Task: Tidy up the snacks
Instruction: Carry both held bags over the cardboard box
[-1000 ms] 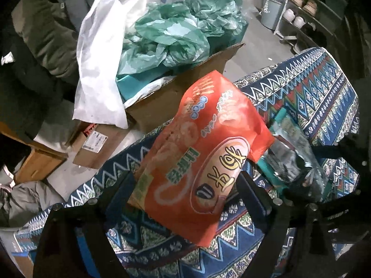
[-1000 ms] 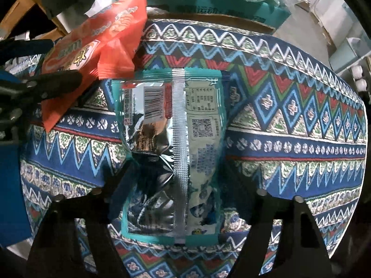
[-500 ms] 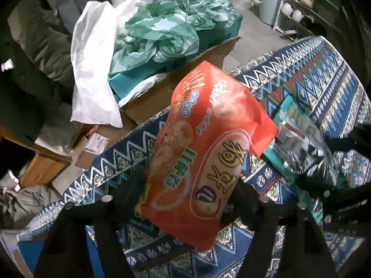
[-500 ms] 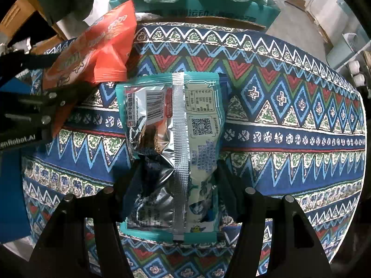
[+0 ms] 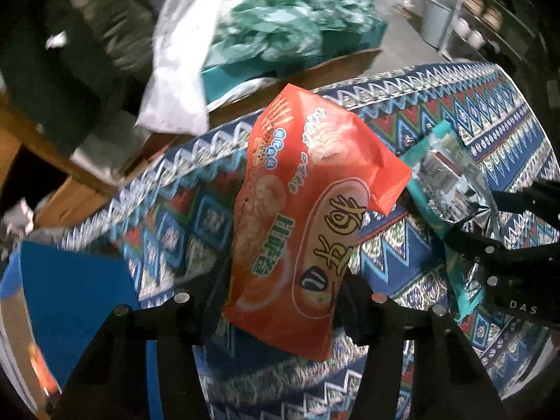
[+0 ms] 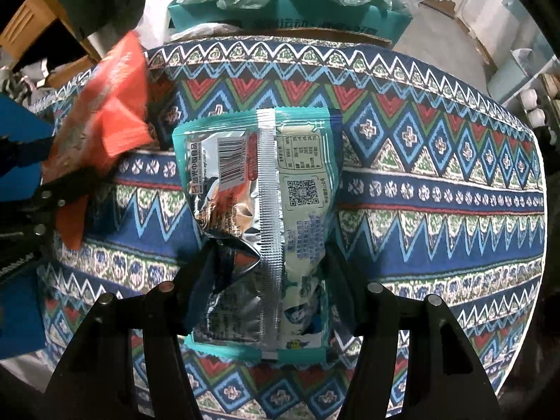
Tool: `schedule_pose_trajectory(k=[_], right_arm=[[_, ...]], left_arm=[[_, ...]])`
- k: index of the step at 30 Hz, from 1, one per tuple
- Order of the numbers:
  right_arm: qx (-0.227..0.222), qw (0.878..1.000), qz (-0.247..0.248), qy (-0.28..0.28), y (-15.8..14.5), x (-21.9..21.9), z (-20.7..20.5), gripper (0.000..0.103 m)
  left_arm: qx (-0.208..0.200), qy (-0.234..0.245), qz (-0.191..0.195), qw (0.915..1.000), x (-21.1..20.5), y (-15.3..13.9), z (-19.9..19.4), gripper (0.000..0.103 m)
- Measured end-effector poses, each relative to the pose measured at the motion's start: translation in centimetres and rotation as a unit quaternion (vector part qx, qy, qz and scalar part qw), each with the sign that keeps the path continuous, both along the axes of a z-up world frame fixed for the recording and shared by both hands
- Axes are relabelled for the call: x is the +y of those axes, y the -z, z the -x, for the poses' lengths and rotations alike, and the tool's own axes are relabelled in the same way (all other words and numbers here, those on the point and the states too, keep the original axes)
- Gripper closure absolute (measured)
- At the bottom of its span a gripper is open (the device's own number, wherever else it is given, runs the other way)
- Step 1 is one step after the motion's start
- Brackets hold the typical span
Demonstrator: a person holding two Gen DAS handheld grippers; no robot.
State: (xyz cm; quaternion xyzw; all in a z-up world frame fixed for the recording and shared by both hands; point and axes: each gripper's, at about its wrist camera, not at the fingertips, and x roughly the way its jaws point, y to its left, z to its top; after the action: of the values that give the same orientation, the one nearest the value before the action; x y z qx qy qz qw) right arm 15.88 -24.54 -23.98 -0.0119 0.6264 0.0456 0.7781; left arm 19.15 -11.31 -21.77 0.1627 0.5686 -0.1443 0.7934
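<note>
An orange snack bag (image 5: 308,210) with large printed characters stands tilted over the patterned tablecloth (image 5: 472,105). My left gripper (image 5: 280,290) is closing, its fingers pressing the bag's lower part from both sides. A teal and silver snack bag (image 6: 266,175) lies back side up, barcode showing. The right gripper (image 6: 266,280) is also closing on it, and the foil is pinched narrow between the fingers. Each view shows the other side too: the teal bag (image 5: 451,189) in the right gripper (image 5: 490,217), the orange bag (image 6: 115,112) in the left gripper (image 6: 45,171).
Behind the table stands a cardboard box (image 5: 315,66) stuffed with green plastic bags (image 5: 290,24), and a white plastic bag (image 5: 178,70) hangs over its side. A blue flat object (image 5: 70,280) lies at the table's left edge. The tablecloth (image 6: 437,182) stretches away to the right.
The left fingers have closed in from wide apart onto the orange bag and the view has swung, blurring the background. The right fingers have tightened on the teal bag, crumpling its foil.
</note>
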Motion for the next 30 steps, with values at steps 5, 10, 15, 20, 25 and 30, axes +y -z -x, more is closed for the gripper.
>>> schedule_pose_trajectory(k=[5, 10, 15, 20, 25, 30], right_arm=[[-0.013, 1.0, -0.007, 0.007, -1.7, -0.8, 1.4, 0.043], [-0.03, 0.999, -0.015, 0.006, -4.6, -1.4, 2.7, 0.043], [-0.044, 0.999, -0.016, 0.009, -7.5, -1.6, 3.7, 0.043], [-0.066, 0.998, -0.016, 0.005, -10.8, -1.0, 4.8, 0.043], [-0.089, 0.996, -0.018, -0.004, -13.0, 0.6, 5.2, 0.043], [-0.111, 0.993, -0.023, -0.023, -14.9, 2.2, 5.8, 0.043]], left_arm=[[-0.007, -0.035, 0.026, 0.999, 1.4, -1.4, 1.7, 0.046], [-0.017, -0.037, 0.036, 0.9985, 1.8, -3.6, 3.7, 0.046], [-0.026, -0.047, 0.057, 0.997, 2.3, -5.8, 5.2, 0.046], [-0.042, -0.047, 0.069, 0.9957, 2.5, -8.3, 6.9, 0.046], [-0.067, -0.051, 0.072, 0.9938, 3.4, -10.7, 8.0, 0.046], [-0.074, -0.073, 0.077, 0.9916, 5.1, -12.0, 9.1, 0.046]])
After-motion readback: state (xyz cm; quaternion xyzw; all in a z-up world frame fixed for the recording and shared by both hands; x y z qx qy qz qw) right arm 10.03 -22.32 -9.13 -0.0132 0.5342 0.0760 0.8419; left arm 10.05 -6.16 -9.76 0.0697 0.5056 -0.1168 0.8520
